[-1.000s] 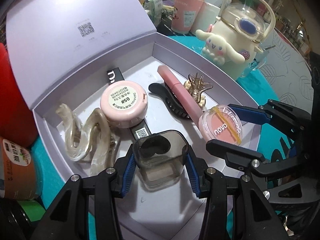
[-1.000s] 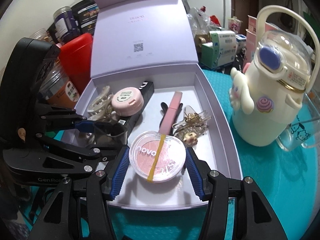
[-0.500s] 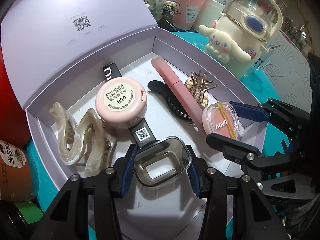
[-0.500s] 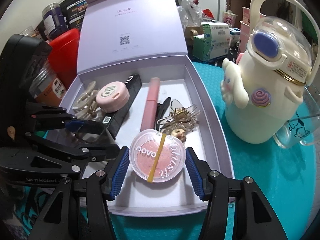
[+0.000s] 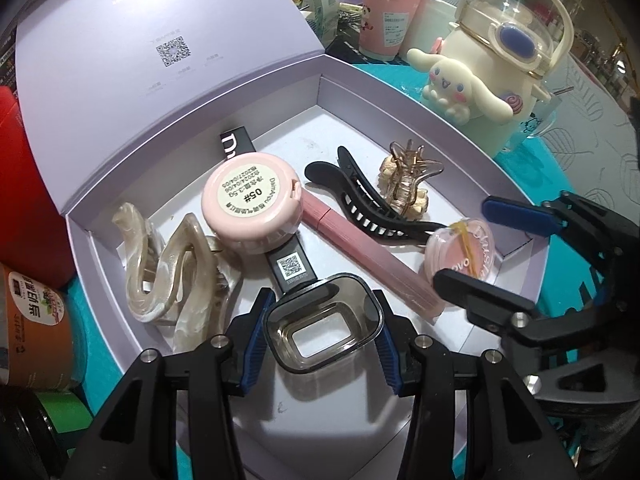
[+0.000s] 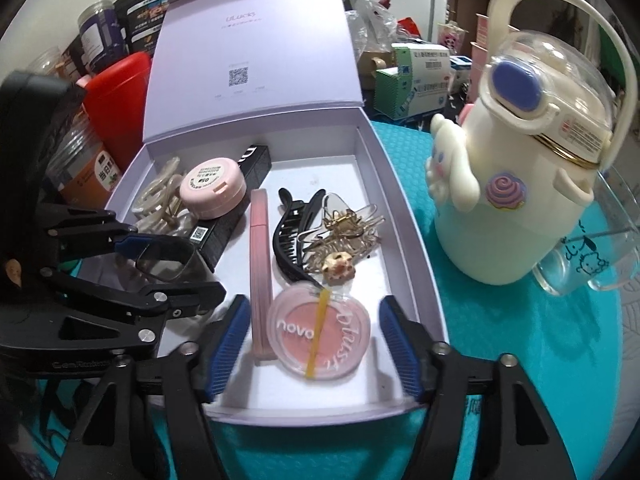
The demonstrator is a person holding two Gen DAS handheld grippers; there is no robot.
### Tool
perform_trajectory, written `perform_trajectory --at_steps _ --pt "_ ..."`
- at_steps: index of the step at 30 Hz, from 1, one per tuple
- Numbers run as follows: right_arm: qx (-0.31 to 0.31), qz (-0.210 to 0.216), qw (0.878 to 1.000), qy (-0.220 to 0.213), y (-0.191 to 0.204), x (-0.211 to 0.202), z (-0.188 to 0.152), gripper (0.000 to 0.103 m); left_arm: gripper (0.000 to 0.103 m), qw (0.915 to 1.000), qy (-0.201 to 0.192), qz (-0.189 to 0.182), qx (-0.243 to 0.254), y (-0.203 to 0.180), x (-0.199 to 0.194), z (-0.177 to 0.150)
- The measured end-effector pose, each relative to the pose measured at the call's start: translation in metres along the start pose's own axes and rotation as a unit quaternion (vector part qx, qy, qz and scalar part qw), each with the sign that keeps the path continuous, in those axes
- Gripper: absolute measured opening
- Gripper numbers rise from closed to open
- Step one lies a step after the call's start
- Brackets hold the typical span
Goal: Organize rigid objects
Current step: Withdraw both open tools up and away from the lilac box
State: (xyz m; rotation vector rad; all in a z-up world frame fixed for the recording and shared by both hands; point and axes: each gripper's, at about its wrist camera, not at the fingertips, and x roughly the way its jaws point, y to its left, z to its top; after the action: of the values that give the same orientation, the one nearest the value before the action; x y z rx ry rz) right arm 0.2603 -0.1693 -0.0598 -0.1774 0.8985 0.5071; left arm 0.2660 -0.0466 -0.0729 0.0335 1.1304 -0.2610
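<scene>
An open lilac box (image 5: 420, 120) (image 6: 404, 216) holds a pink round compact (image 5: 250, 202) (image 6: 212, 188), a black stick (image 5: 290, 266), a pink tube (image 5: 360, 248) (image 6: 260, 264), a black hair clip (image 5: 372, 210) (image 6: 290, 236), a gold claw clip (image 5: 408, 180) (image 6: 340, 228) and pearly claw clips (image 5: 176, 264). My left gripper (image 5: 320, 324) (image 6: 160, 262) is shut on a smoky clear square container (image 5: 322, 322) low over the box's near end. My right gripper (image 6: 316, 344) (image 5: 472, 240) is open around a pink blush compact (image 6: 318, 332) (image 5: 464, 252) lying in the box; the pads stand apart from it.
A cream cartoon-dog bottle (image 6: 520, 168) (image 5: 492, 72) and a clear mug (image 6: 592, 256) stand right of the box on the teal mat (image 6: 500, 360). A red container (image 6: 116, 108), jars (image 5: 32, 320) and pink cups (image 5: 388, 12) crowd the left and back.
My right gripper has opened and let go of the blush compact, which now lies in the box. My left gripper has tilted the container so its opening faces the camera.
</scene>
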Motion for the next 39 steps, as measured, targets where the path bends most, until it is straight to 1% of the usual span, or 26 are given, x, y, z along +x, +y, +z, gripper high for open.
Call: perform_trajectory --at_steps 1,3,4,8,10,13,18,24,27,30,32,39 --pt "0.002 0.001 1.0 -0.001 0.0 -0.002 -0.001 0.069 0.048 1.0 0.0 0.001 0.0 0.0 0.0 0.0" --pt "0.004 -0.003 1.0 -0.004 -0.002 -0.006 -0.002 0.071 0.057 1.0 0.001 -0.002 0.0 -0.002 -0.001 -0.001" --pt "0.005 -0.002 1.0 -0.006 -0.003 -0.008 -0.002 0.071 0.058 1.0 0.001 -0.003 0.0 -0.003 -0.002 -0.001" --pt "0.012 0.003 1.0 -0.01 -0.005 -0.016 -0.005 0.071 0.067 1.0 0.001 0.0 0.001 -0.006 -0.004 -0.001" --pt "0.014 -0.004 1.0 -0.015 -0.007 -0.019 -0.006 0.071 0.071 1.0 0.001 -0.003 0.001 -0.007 -0.005 0.0" --pt "0.018 -0.003 1.0 -0.019 -0.01 -0.024 -0.007 0.071 0.077 1.0 -0.002 0.0 -0.002 -0.008 -0.008 0.0" --pt "0.018 -0.004 1.0 -0.022 -0.013 -0.026 -0.005 0.071 0.078 0.9999 -0.011 0.003 -0.006 -0.006 -0.018 -0.001" --pt "0.01 -0.001 1.0 -0.026 -0.007 -0.026 0.0 0.071 0.078 0.9988 -0.033 0.036 -0.01 0.0 -0.035 0.001" --pt "0.007 0.001 0.999 -0.037 -0.004 -0.029 0.006 0.071 0.078 0.9978 -0.048 0.045 -0.01 0.005 -0.045 0.002" --pt "0.008 -0.001 0.999 -0.053 -0.001 -0.037 0.011 0.071 0.078 0.997 -0.061 0.045 -0.015 0.009 -0.055 0.005" --pt "0.012 -0.01 0.998 -0.068 0.0 -0.043 0.015 0.071 0.078 0.9967 -0.068 0.042 -0.015 0.011 -0.061 0.008" --pt "0.008 -0.03 0.995 -0.097 0.004 -0.067 0.028 0.071 0.079 0.9935 -0.101 0.048 -0.021 0.011 -0.085 0.017"
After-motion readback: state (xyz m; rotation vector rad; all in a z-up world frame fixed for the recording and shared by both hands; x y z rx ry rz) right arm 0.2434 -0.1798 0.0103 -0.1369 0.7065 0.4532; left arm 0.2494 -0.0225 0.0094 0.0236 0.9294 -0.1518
